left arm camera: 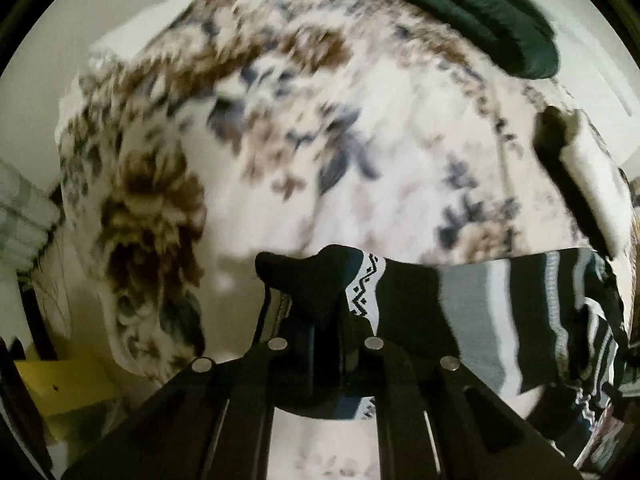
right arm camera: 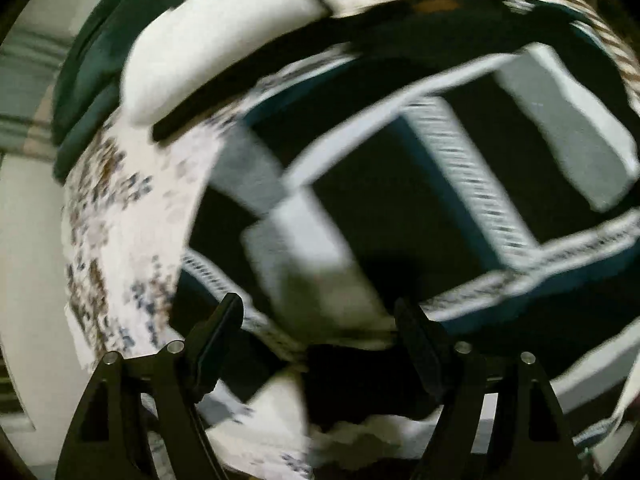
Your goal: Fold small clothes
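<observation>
A small garment, black with grey and white stripes and zigzag trim (left arm camera: 500,312), lies on a floral bedspread (left arm camera: 280,128). My left gripper (left arm camera: 320,280) is shut on a black corner of it and holds that corner up. The right gripper shows at the right edge of the left wrist view as a white and black tool (left arm camera: 580,176). In the right wrist view the same garment (right arm camera: 400,200) fills the frame, blurred. My right gripper (right arm camera: 320,320) is open, its fingers (right arm camera: 220,328) spread above the cloth with nothing between them.
A dark green pillow (left arm camera: 480,8) lies at the far edge of the bed, also in the right wrist view (right arm camera: 88,72). A yellow object (left arm camera: 60,384) sits low at the left beside the bed. A white wall is behind.
</observation>
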`<state>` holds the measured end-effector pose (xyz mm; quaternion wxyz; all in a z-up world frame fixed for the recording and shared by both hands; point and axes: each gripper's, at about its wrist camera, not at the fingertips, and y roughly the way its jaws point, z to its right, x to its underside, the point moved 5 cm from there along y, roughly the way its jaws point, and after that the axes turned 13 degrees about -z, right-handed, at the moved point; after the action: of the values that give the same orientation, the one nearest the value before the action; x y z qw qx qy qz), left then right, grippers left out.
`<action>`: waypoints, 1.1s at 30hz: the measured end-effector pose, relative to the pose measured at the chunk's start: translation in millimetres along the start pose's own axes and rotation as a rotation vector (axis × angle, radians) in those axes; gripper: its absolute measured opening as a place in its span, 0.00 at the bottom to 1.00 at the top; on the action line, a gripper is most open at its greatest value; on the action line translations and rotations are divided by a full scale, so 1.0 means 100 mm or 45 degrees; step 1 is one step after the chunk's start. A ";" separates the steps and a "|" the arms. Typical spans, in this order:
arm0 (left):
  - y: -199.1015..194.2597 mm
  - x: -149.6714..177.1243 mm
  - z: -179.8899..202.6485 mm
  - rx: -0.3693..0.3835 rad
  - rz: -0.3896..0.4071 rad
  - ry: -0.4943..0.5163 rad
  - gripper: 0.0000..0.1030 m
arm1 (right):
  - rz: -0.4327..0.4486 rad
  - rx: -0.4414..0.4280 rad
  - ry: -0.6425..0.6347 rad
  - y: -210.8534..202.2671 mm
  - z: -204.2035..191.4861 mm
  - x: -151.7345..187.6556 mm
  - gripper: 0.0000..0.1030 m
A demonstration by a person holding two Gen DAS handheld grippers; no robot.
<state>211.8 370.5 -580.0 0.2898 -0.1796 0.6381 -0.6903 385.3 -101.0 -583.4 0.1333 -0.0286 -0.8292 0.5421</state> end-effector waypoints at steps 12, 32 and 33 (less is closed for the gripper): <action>-1.02 -0.04 2.10 -0.014 0.206 0.418 0.05 | 0.052 0.157 0.130 -0.59 1.29 -0.05 0.78; -0.32 2.10 6.67 0.201 -0.001 1.038 0.10 | 0.071 0.219 0.307 -1.51 3.75 -0.54 0.78; -0.29 2.09 6.67 0.198 -0.005 1.026 0.21 | 0.066 0.219 0.310 -1.55 3.84 -0.55 0.78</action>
<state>458.5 -278.5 -496.3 0.0282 0.1264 0.6462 -0.7521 356.8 -517.6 -598.0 0.2209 -0.1042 -0.7564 0.6068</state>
